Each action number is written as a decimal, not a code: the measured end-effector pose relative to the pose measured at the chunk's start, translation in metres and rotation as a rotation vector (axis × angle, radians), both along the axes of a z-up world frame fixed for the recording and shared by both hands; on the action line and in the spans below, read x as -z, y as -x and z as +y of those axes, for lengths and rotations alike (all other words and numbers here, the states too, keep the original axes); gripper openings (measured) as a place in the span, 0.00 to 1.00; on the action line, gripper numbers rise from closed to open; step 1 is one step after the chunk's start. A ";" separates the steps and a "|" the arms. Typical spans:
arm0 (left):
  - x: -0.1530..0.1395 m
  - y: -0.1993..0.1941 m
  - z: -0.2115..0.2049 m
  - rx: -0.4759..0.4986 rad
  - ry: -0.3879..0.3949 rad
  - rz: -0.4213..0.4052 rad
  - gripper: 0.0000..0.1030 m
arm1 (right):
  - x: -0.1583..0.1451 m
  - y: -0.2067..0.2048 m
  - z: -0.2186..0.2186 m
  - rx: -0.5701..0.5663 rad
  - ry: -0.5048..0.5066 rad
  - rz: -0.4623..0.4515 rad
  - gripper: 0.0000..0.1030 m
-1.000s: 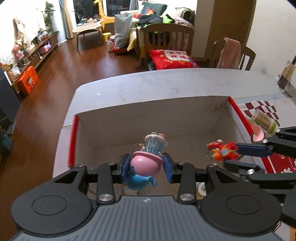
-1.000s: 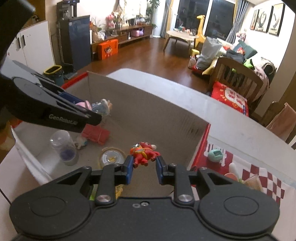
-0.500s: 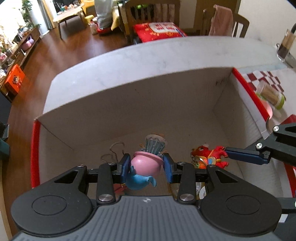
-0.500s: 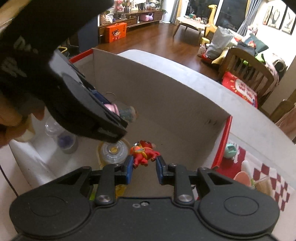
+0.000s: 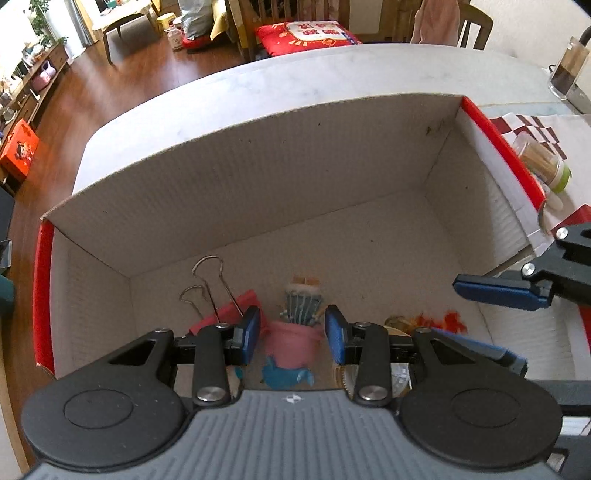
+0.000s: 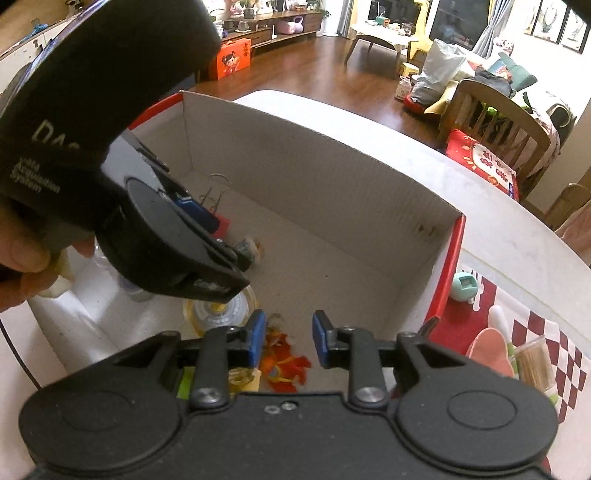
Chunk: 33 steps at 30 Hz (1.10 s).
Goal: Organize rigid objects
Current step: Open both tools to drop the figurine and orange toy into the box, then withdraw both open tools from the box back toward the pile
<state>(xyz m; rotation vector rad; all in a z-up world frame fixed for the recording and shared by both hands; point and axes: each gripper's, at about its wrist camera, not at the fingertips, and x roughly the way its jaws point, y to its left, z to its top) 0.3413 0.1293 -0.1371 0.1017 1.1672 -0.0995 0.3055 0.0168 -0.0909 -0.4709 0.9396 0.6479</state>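
Inside the cardboard box (image 5: 258,177) on the table (image 5: 332,81), our left tongs (image 5: 291,334) stood loosened around the pink-and-blue figurine (image 5: 291,343), pads not visibly pressing. Our right tongs (image 6: 288,339) had just been opening, and the red figurine (image 6: 284,369) lay free between them. On the left device's casing (image 6: 74,122) we read only "DA…", "Data Acquisition System".

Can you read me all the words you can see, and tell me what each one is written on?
"DA", cut off: on the left gripper body, right wrist view.
"Data Acquisition System", small and blurry, probably: same body, just below.
Small white word on that gripper's arm: unreadable.
White characters on the red cushion: unreadable.
Orange box: picture, no readable words.
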 end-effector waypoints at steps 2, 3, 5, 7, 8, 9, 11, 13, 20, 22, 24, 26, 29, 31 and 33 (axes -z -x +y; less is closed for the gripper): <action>-0.005 0.003 0.002 -0.004 0.003 -0.013 0.36 | -0.002 0.001 -0.001 0.001 -0.006 0.000 0.29; -0.008 0.004 0.002 -0.006 0.009 -0.020 0.37 | -0.003 0.003 -0.002 0.003 -0.007 0.000 0.30; -0.012 0.007 0.002 -0.010 0.017 -0.030 0.37 | -0.006 0.004 -0.004 0.003 -0.013 -0.003 0.32; -0.017 0.012 0.003 -0.015 0.019 -0.043 0.37 | -0.009 0.004 -0.006 0.003 -0.021 -0.007 0.34; -0.019 0.013 0.003 -0.018 0.021 -0.048 0.37 | -0.011 0.005 -0.007 0.005 -0.024 -0.010 0.35; -0.022 0.015 0.003 -0.022 0.026 -0.052 0.38 | -0.012 0.007 -0.008 0.007 -0.028 -0.013 0.36; -0.027 0.021 0.003 -0.024 0.037 -0.062 0.41 | -0.016 0.011 -0.010 0.009 -0.037 -0.016 0.38; -0.034 0.027 0.002 -0.025 0.040 -0.084 0.44 | -0.021 0.015 -0.013 0.011 -0.048 -0.023 0.39; -0.054 0.045 0.011 -0.043 0.047 -0.132 0.45 | -0.037 0.023 -0.024 0.022 -0.092 -0.036 0.46; -0.061 0.048 0.011 -0.050 0.047 -0.145 0.47 | -0.041 0.027 -0.027 0.023 -0.104 -0.041 0.48; -0.068 0.055 0.011 -0.055 0.048 -0.165 0.52 | -0.046 0.030 -0.031 0.023 -0.120 -0.046 0.53; -0.075 0.063 0.010 -0.057 0.054 -0.194 0.54 | -0.051 0.034 -0.035 0.024 -0.137 -0.050 0.60; -0.080 0.071 0.008 -0.058 0.060 -0.224 0.55 | -0.057 0.043 -0.043 0.020 -0.165 -0.050 0.63; -0.085 0.079 0.007 -0.063 0.066 -0.240 0.55 | -0.060 0.047 -0.049 0.020 -0.182 -0.049 0.66; -0.089 0.086 0.005 -0.075 0.079 -0.250 0.55 | -0.064 0.052 -0.057 0.018 -0.200 -0.048 0.70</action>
